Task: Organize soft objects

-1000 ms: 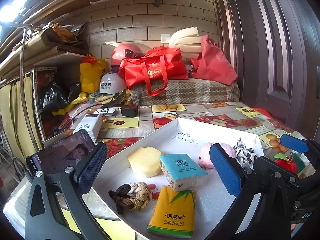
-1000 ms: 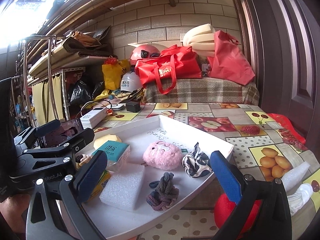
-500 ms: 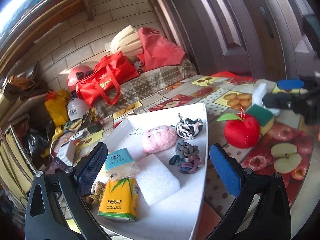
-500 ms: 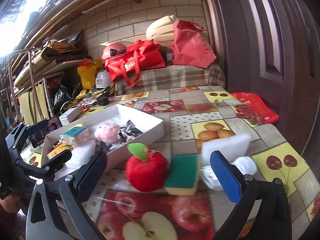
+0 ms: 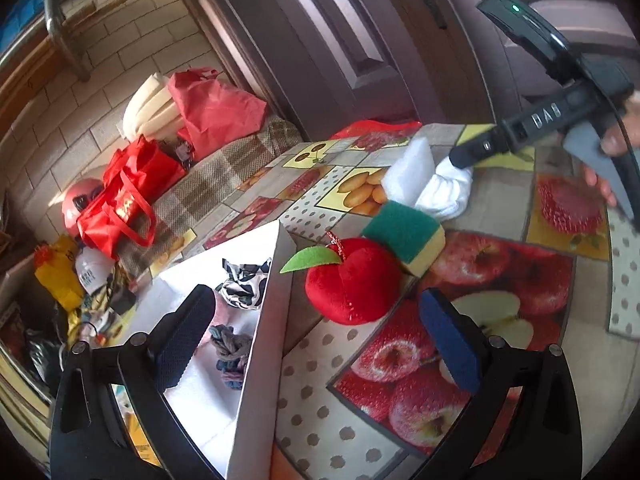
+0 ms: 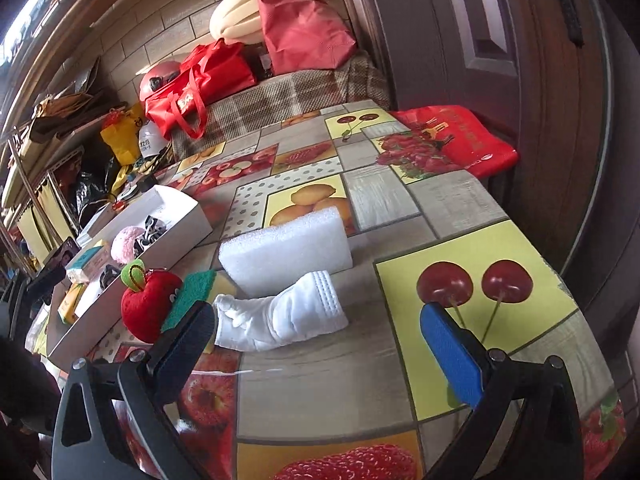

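Note:
A red plush apple [image 5: 349, 280] [image 6: 150, 304] lies on the fruit-print tablecloth beside a white tray [image 5: 260, 360] [image 6: 176, 226]. Against the apple leans a green-and-yellow sponge [image 5: 406, 236] [image 6: 192, 294]. Behind it stand a white foam block [image 5: 412, 170] [image 6: 286, 250] and a rolled white sock [image 5: 446, 192] [image 6: 286, 318]. The tray holds a pink plush [image 6: 126, 240], a zebra-print scrunchie [image 5: 244, 284], a knotted cloth [image 5: 230, 354] and tissue packs [image 6: 90, 258]. My left gripper [image 5: 316, 340] is open, just in front of the apple. My right gripper [image 6: 320, 340] is open, low over the sock.
A dark wooden door [image 6: 500, 40] borders the table on the right, with a flat red bag [image 6: 460, 138] at its foot. Red bags [image 6: 200, 80], a helmet and foam rolls pile on a checked bench at the back. A cluttered shelf [image 6: 60, 132] stands at the far left.
Both grippers have swung right, from over the tray to the loose items on the cloth. The left now faces the apple; the right has come down close to the sock. Both stay open.

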